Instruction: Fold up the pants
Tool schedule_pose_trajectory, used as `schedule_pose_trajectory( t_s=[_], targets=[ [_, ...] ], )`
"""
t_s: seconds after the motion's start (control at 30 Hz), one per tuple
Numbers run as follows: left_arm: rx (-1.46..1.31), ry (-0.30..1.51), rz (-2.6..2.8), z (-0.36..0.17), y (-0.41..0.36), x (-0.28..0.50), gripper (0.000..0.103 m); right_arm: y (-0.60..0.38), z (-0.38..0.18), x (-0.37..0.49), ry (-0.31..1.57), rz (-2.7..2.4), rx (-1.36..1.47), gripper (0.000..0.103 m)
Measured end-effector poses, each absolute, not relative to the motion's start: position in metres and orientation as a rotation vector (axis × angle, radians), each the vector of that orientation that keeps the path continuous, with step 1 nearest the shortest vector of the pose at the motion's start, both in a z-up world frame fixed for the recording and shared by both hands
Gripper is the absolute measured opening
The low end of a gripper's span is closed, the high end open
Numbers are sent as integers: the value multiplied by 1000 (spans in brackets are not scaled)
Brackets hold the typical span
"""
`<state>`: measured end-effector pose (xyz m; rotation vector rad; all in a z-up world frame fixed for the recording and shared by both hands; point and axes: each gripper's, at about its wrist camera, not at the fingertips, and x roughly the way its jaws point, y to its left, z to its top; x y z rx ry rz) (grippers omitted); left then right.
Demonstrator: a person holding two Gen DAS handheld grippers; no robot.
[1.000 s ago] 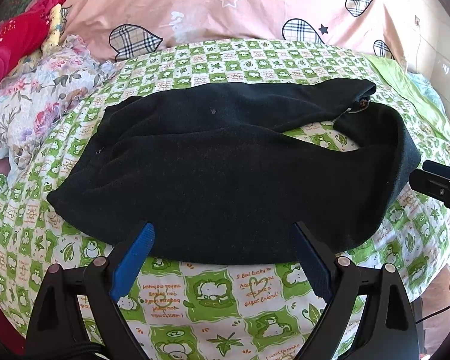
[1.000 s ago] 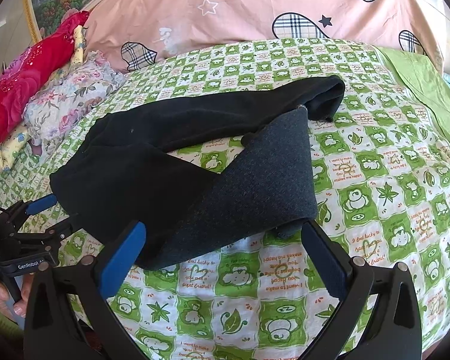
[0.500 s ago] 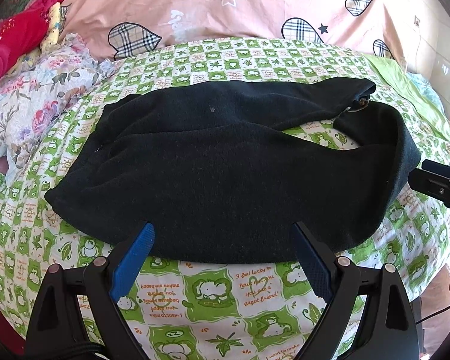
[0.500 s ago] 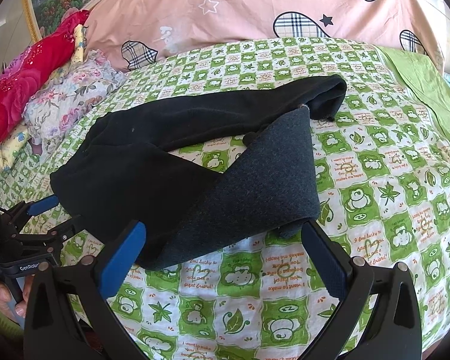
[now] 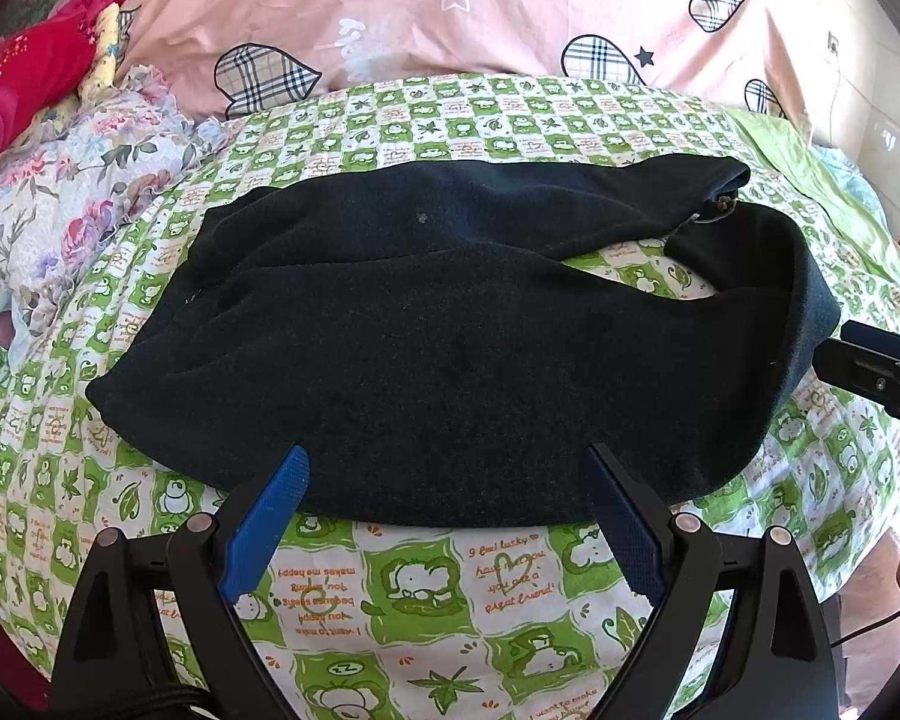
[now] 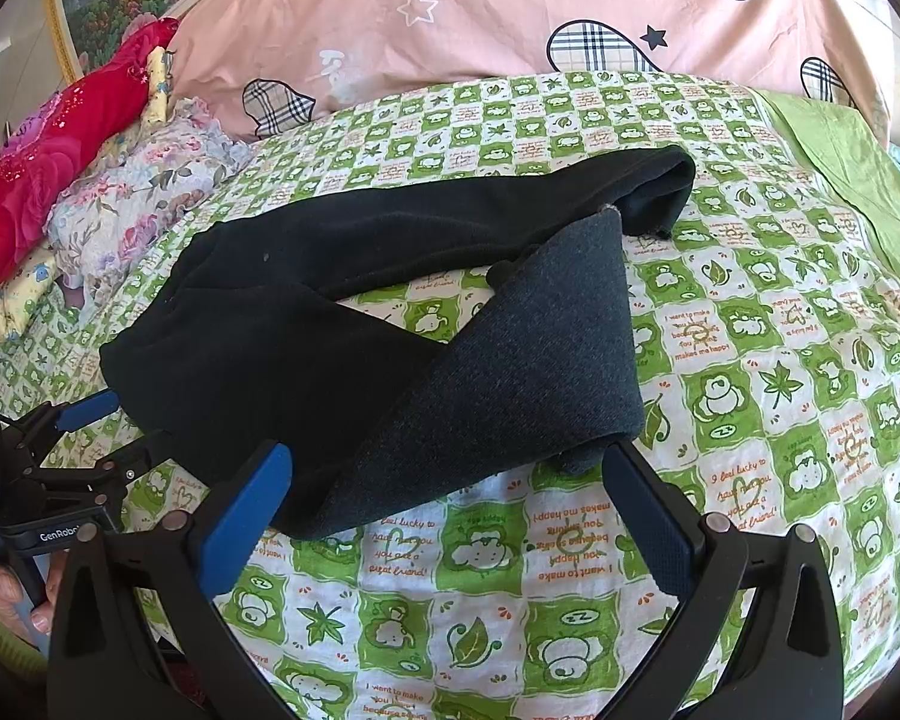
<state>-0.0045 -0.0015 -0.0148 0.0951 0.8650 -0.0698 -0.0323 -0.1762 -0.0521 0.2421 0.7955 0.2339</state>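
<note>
At far left a red cushion and floral cloth lie by the pink pillow. The left gripper hovers at the near edge of the bed, fingers wide, holding nothing. The dark pants lie partly folded mid-bed, one leg doubled back. The right gripper has its fingers wide too, flanking the pants' near fold, gripping nothing.
</note>
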Motion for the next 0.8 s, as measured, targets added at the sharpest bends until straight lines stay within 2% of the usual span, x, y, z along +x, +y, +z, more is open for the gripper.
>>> schedule_pose_trajectory(
  t_s=[0.8],
  targets=[
    [89,867,-76,-14,-2,-3,92,-171,-54,-35,801,235,242,103]
  ],
)
